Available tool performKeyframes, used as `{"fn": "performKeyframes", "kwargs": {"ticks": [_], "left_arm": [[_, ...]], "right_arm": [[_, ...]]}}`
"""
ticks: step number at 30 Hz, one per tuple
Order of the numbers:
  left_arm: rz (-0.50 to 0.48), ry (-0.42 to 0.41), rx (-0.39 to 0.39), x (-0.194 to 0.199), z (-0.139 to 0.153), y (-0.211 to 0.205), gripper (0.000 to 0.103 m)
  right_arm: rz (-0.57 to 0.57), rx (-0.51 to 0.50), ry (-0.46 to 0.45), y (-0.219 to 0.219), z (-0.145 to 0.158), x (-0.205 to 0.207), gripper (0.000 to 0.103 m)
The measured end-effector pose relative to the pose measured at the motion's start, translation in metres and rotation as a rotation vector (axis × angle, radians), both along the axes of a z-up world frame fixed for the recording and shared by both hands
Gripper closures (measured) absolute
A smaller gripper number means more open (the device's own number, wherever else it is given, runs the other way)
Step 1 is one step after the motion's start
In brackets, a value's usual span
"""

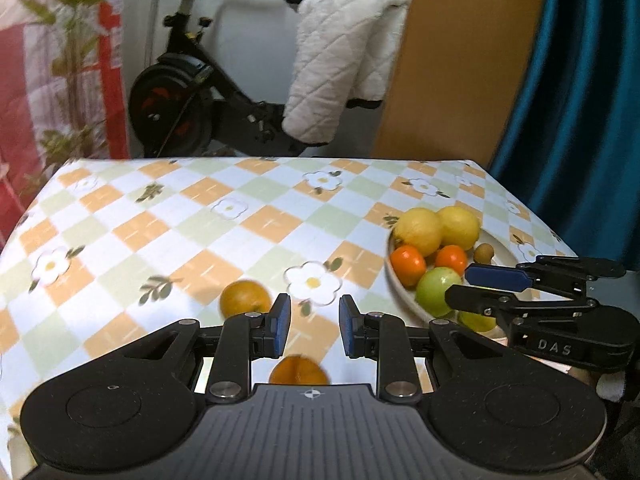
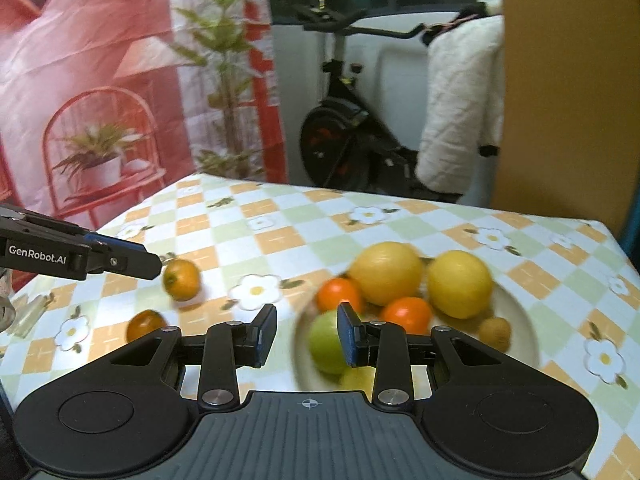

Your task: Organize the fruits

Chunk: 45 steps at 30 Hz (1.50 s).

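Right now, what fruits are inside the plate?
On the plate: two lemons, two small oranges, a green apple, one little brown fruit. The right gripper covers another yellowish fruit.

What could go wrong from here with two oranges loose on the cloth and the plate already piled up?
1. The loose oranges are round and could roll off if nudged.
2. The plate is crowded; another fruit might dislodge the lemons.
3. The right gripper hangs over the plate beside the left gripper; they could collide.

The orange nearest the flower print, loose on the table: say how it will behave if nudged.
The orange is round and nothing beside it blocks it, so it would probably roll. Its skin looks smooth, so the pads may slip off-centre.
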<state>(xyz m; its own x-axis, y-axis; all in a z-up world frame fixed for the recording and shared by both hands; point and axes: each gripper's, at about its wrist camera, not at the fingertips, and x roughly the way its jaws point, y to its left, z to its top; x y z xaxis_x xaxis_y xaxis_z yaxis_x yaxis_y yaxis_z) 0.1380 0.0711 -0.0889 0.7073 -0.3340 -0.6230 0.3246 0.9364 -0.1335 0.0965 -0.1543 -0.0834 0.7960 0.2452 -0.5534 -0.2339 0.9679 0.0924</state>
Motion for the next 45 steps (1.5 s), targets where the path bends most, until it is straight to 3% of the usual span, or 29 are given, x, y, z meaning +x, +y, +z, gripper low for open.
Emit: {"fn": "performKeyframes", "kwargs": {"ticks": [7,10,25,35,45], "left_arm": [[0.063,0.054,-0.041,-0.006,-0.018,0.019,0.074],[0.078,0.068,-0.058,-0.007,-0.020,0.025,0.058],[0.077,0.092,-0.098,-0.009,-0.031,0.031,0.058],[0.060,0.133,-0.148,-0.005,-0.045,0.036,0.058],[0.044,0.122,-0.173,-0.006,-0.051,0.032,0.060]], "right_arm": [[0.104,-0.019,0.030,0.040,-0.002,0.005,0.071],[0.160,-0.034,0.048,0.059,-0.007,0.003,0.067],[0.287,-0.073,0.099,0.104,-0.023,0.010,0.062],[0.312,-0.065,0.113,0.113,-0.030,0.014,0.062],[0.318,-0.057,0.112,0.117,-0.034,0.019,0.063]]}}
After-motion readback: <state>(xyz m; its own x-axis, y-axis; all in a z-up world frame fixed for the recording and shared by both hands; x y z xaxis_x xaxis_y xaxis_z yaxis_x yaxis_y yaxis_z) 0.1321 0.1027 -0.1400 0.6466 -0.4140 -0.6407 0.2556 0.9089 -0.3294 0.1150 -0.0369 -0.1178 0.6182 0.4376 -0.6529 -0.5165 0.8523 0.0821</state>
